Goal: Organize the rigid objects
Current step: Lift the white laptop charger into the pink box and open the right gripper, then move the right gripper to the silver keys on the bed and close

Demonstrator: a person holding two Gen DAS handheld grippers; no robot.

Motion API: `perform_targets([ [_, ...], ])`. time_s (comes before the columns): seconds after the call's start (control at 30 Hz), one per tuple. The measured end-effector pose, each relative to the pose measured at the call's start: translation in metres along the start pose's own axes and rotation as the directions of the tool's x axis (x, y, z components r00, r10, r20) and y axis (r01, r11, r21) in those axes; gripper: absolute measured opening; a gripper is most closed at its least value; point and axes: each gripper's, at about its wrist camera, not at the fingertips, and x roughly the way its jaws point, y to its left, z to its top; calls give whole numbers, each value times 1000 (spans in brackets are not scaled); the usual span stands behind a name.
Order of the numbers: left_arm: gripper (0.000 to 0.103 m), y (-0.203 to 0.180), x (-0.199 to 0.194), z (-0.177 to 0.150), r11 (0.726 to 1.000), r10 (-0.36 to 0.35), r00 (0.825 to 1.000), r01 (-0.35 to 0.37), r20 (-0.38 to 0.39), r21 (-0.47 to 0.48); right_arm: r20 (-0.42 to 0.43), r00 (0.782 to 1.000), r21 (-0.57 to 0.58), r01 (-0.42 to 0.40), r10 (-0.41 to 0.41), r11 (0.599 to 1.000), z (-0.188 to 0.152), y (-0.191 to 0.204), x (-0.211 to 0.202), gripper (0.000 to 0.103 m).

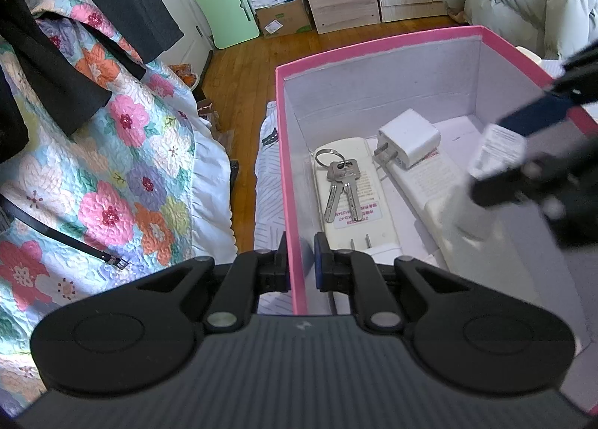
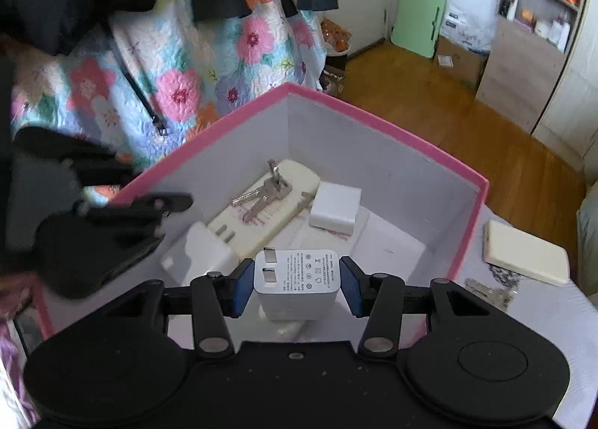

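The left gripper (image 1: 301, 264) pinches the pink box's wall (image 1: 289, 152) steady, seemingly, while the right gripper (image 2: 295, 287), lower centre, clamps a white charger (image 2: 297, 283) to drop in.

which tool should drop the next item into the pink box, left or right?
Right. The right tool already grips a white charger over the open pink box. The left tool is clamped on the box's wall, holding nothing else.
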Motion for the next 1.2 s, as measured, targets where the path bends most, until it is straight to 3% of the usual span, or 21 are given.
perform_targets([
  [0.23, 9, 2, 1, 0, 1000, 4, 1000, -4, 0, 6, -13, 1000, 158, 1, 1, 987, 19, -14, 15, 57],
  [0.3, 9, 2, 1, 0, 1000, 5, 1000, -5, 0, 6, 12, 999, 219, -37, 35, 975, 18, -21, 16, 56],
  [0.4, 9, 1, 1, 0, 1000, 10, 1000, -10, -1, 13, 102, 994, 295, -71, 42, 953, 11, -27, 4, 65],
  [0.57, 9, 0, 1, -1, 1000, 11, 1000, -11, -1, 14, 247, 969, 239, -39, -22, 970, -9, -20, -46, 65],
  [0.73, 9, 1, 1, 0, 1000, 9, 1000, -9, -1, 9, 329, 943, 204, -17, -52, 979, -26, -37, -98, 65],
  [0.93, 9, -1, 1, 0, 1000, 9, 1000, -9, -1, 9, 330, 933, 235, 66, -144, 970, -43, -89, -124, 70],
  [1.2, 9, -1, 1, 1, 1000, 12, 1000, -12, 0, 15, 281, 941, 306, 98, -189, 947, -62, -147, -95, 70],
])
